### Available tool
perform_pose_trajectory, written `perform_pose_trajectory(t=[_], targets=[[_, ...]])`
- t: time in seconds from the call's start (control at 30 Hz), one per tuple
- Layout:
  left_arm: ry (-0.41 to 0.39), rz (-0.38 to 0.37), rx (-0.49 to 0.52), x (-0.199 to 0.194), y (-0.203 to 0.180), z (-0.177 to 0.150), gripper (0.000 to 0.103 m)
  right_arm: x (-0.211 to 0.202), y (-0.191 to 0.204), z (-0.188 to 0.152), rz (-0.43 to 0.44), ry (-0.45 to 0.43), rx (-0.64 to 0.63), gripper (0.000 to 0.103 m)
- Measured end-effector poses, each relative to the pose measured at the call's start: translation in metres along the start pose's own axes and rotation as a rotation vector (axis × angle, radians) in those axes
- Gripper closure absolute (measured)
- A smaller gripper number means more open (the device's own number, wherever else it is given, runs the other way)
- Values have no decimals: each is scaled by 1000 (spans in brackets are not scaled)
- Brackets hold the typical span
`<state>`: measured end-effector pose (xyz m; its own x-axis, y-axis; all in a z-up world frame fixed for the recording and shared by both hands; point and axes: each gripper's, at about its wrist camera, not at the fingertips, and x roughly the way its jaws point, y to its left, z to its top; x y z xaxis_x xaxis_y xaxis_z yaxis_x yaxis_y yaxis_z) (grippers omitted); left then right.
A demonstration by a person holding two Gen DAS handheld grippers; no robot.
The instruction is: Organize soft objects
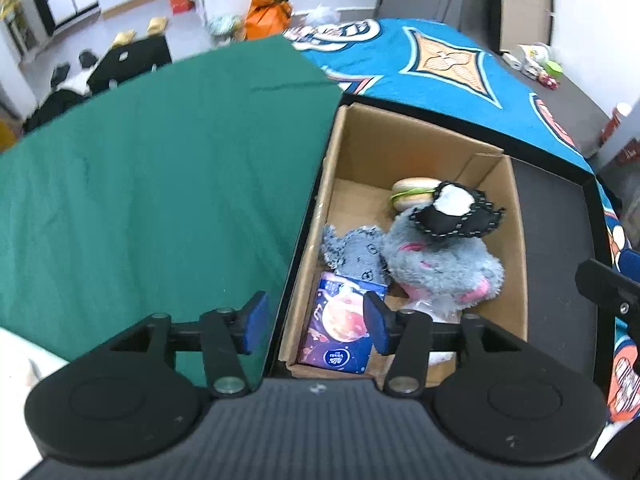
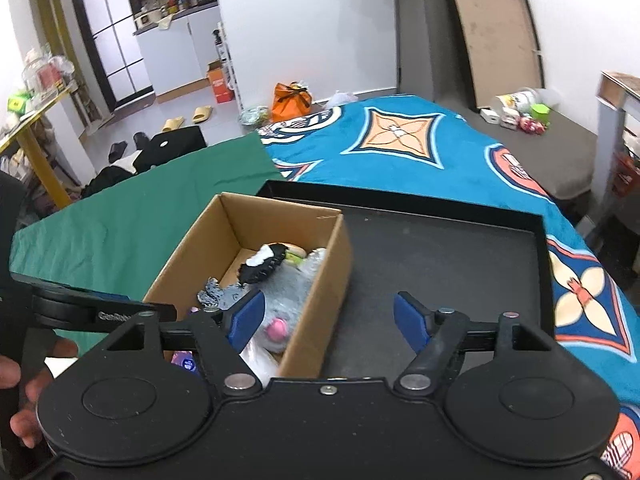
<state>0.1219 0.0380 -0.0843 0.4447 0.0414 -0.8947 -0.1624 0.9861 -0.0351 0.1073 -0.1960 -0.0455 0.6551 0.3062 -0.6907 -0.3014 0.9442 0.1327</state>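
Several soft objects are held in the cardboard box (image 1: 420, 152) on the black tray (image 2: 440, 256): grey plush (image 1: 440, 264), black-and-white toy (image 1: 456, 212), burger toy (image 1: 412, 192), tissue pack (image 1: 340, 328); left gripper (image 1: 316, 322) and right gripper (image 2: 328, 320) jaws parted, nothing gripped; release step judged done; nothing loose is seen, so any remaining item must first be located.

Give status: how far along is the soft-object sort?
Looks nearly done: the cardboard box holds a grey plush toy, black-and-white plush, burger toy, grey cloth and tissue pack. In hand: nothing; left gripper and right gripper are open. No loose items visible on the black tray.
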Motion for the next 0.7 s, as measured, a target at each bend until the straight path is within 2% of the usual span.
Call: perform_pose_trajectory(t=[0.1, 0.2, 0.27, 0.4, 0.53, 0.63, 0.7], targets=[[-36, -24, 6, -13, -5, -1, 45, -8, -8, -3, -10, -7, 24, 23], [-77, -42, 18, -27, -11, -3, 42, -18, -15, -6, -12, -18, 50, 20], [-105, -44, 27, -34, -13, -4, 34, -25, -19, -9, -9, -28, 65, 18], [-159, -28, 27, -51, -16, -7, 27, -38, -27, -15, -6, -38, 90, 15], [-160, -34, 45, -65, -18, -9, 25, -51, -35, -19, -15, -38, 109, 6], [-155, -67, 45, -77, -16, -11, 24, -61, -40, -23, -31, -39, 125, 0], [-152, -73, 55, -85, -16, -11, 24, -67, -43, -26, -39, -38, 140, 0]])
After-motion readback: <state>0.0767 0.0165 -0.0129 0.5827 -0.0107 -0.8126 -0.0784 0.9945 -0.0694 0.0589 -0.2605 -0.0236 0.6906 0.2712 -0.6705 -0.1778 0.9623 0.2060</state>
